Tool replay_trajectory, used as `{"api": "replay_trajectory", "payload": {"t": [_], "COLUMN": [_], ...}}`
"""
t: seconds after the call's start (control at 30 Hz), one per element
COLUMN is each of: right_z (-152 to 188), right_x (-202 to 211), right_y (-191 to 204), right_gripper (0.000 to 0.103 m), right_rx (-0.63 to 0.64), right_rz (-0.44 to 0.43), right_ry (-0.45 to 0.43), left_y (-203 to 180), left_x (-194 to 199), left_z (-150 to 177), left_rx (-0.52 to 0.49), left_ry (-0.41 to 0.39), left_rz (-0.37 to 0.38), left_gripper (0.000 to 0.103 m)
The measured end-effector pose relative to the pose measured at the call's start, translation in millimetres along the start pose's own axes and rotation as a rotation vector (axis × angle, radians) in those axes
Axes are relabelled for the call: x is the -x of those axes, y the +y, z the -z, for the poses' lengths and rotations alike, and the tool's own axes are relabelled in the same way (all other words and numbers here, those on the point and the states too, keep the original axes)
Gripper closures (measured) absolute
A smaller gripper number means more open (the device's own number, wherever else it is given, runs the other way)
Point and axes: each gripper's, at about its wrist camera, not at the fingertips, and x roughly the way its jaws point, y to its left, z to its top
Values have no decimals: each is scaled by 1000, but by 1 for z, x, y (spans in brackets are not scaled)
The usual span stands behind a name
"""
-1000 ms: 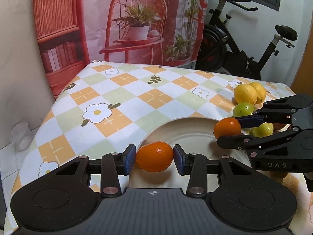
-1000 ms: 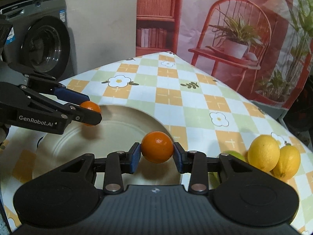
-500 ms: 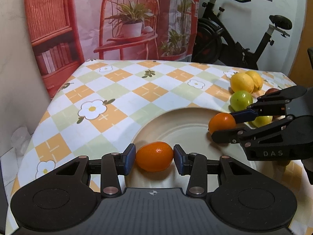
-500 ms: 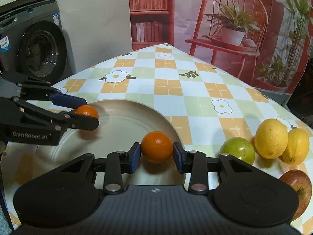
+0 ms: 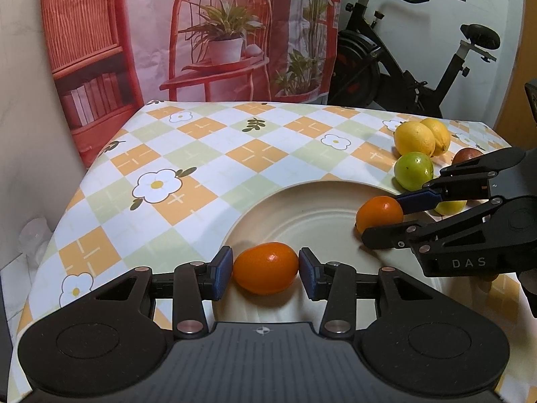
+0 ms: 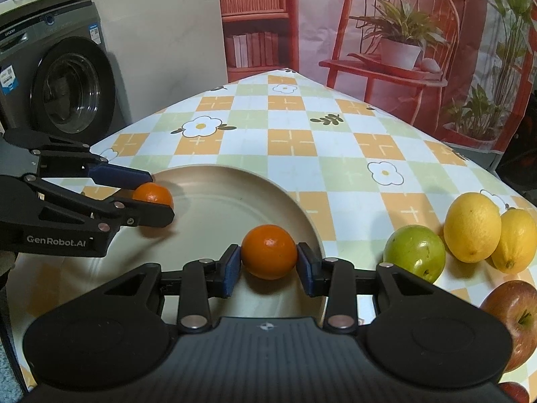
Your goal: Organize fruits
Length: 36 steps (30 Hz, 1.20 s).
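Observation:
My left gripper (image 5: 265, 268) is shut on an oval orange (image 5: 265, 267) at the near left rim of a beige plate (image 5: 302, 201). My right gripper (image 6: 268, 263) is shut on a round orange (image 6: 268, 252) at the plate's right rim (image 6: 235, 174). Each gripper shows in the other view, the right one (image 5: 389, 215) and the left one (image 6: 154, 198). Both oranges sit low over the plate; contact with it is unclear. On the cloth right of the plate lie a green fruit (image 6: 414, 253), two lemons (image 6: 471, 226) and a red apple (image 6: 513, 315).
The table has a checked flower cloth (image 5: 208, 154). An exercise bike (image 5: 402, 77) stands behind the table's far right corner. A washing machine (image 6: 63, 77) stands to the left. A red printed backdrop (image 5: 201, 33) hangs behind. The table's left edge is close to my left gripper.
Both grippers have lowered toward the plate while holding their oranges. More of the loose fruits beside the plate, including the apple, has come into view.

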Motion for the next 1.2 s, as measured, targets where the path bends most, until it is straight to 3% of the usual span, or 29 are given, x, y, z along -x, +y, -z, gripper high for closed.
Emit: {"api": "replay_trajectory", "payload": {"t": [0.63,1.0,1.2], "right_z": [0,5,25], "right_x": [9,45,82], "right_y": [-1,-1,-4], "right_gripper": [57,57,57], "right_rx": [-24,-73,-115], "right_rz": [5,3,27], "right_ry": [-6,-103,-170], "left_y": [0,-15,-38], "left_x": [6,34,44], "left_z": [-3,-8,-8], "left_rx": [40,83,91], "left_ry": [2,-64,-88], "left_rz": [-3,12,34], "left_gripper": [53,53,53]}}
